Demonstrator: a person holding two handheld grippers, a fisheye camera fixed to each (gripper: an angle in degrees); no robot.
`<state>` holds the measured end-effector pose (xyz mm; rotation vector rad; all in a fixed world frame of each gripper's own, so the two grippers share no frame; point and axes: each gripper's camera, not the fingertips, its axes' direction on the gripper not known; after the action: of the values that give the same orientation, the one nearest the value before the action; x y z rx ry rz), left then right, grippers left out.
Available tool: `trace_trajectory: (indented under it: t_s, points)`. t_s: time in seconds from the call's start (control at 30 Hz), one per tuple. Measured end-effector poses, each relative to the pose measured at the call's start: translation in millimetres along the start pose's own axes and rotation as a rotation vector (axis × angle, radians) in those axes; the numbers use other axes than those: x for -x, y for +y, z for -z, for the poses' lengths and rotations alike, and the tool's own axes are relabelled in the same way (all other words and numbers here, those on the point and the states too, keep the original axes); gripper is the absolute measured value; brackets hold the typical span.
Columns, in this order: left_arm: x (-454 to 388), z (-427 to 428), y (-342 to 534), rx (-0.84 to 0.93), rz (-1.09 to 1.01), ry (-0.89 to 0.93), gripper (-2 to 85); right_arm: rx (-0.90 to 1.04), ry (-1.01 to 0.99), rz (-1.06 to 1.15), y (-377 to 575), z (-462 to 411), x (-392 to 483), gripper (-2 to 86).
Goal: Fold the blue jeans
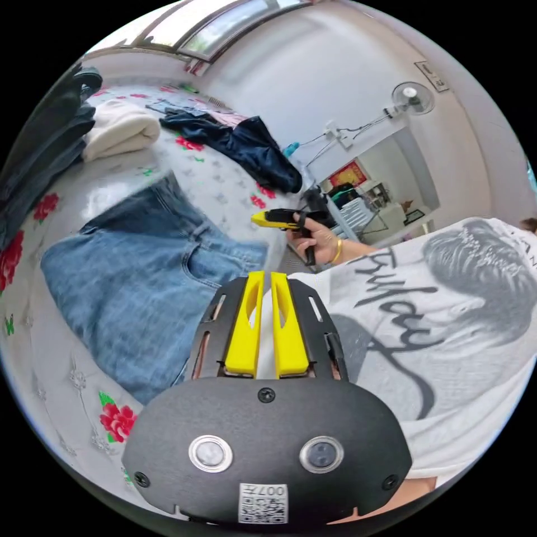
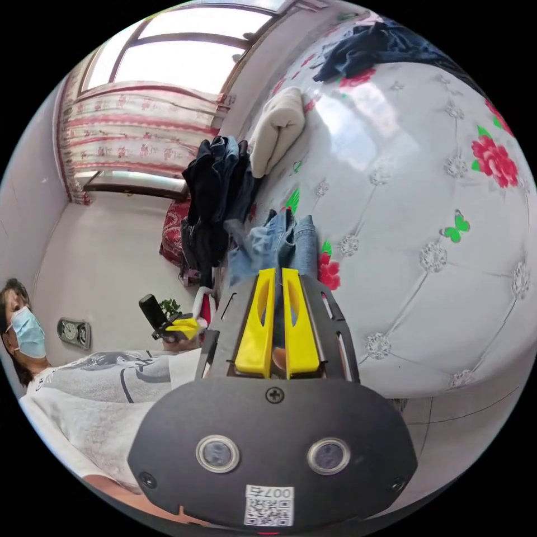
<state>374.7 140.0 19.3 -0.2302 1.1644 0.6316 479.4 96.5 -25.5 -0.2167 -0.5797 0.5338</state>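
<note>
The blue jeans (image 1: 140,268) lie folded and flat on the flowered bed cover (image 1: 224,184), waistband toward the bed's edge. My left gripper (image 1: 267,275) hovers just off their near corner, in front of the person's white shirt (image 1: 447,335); its yellow jaws are together and hold nothing. Past the bed's edge a hand holds my right gripper (image 1: 262,219) in the air, jaws together and empty. In the right gripper view, my right gripper (image 2: 278,272) points at the jeans (image 2: 279,240), seen edge-on beyond its tips and untouched. The left gripper (image 2: 190,326) shows beside the person.
A stack of dark folded clothes (image 1: 50,134) and a cream folded piece (image 1: 120,128) sit further up the bed. A crumpled navy garment (image 1: 246,145) lies near the wall. The bed cover (image 2: 403,184) stretches bare beside the jeans. A window with curtains (image 2: 140,128) lies beyond.
</note>
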Motion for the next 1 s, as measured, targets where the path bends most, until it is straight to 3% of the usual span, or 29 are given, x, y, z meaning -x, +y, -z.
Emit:
trace_trajectory:
  t_s: [0.17,0.4,0.5,0.57,0.77,0.87,0.93,1.0]
  points:
    - [20,18,30,-0.026,0.214,-0.220,4.9,0.041,0.036,0.062,-4,-12,5,5.8]
    - [53,62,63,-0.228,0.524,-0.254,7.9,0.214,0.299,0.383,-55,-89,55,9.5]
    - [32,50,41,-0.168,0.423,-0.270,9.4,0.343,0.370,0.439,-69,-121,62,9.4]
    - [-2,20,4,-0.032,0.217,-0.324,10.6,0.379,0.386,0.441,-74,-129,60,9.0]
    - [-71,-96,-88,0.291,-0.315,-0.286,12.3,0.302,0.189,0.287,-87,-105,35,5.8]
    - [-67,-163,-107,0.488,-0.416,-0.328,10.3,0.281,0.163,0.217,-89,-97,20,3.9]
    - [-54,-193,-107,0.591,-0.396,-0.449,8.0,0.297,0.168,0.196,-88,-97,15,2.6]
    - [-54,-186,-108,0.553,-0.398,-0.430,6.3,0.307,0.182,0.204,-87,-98,15,1.1]
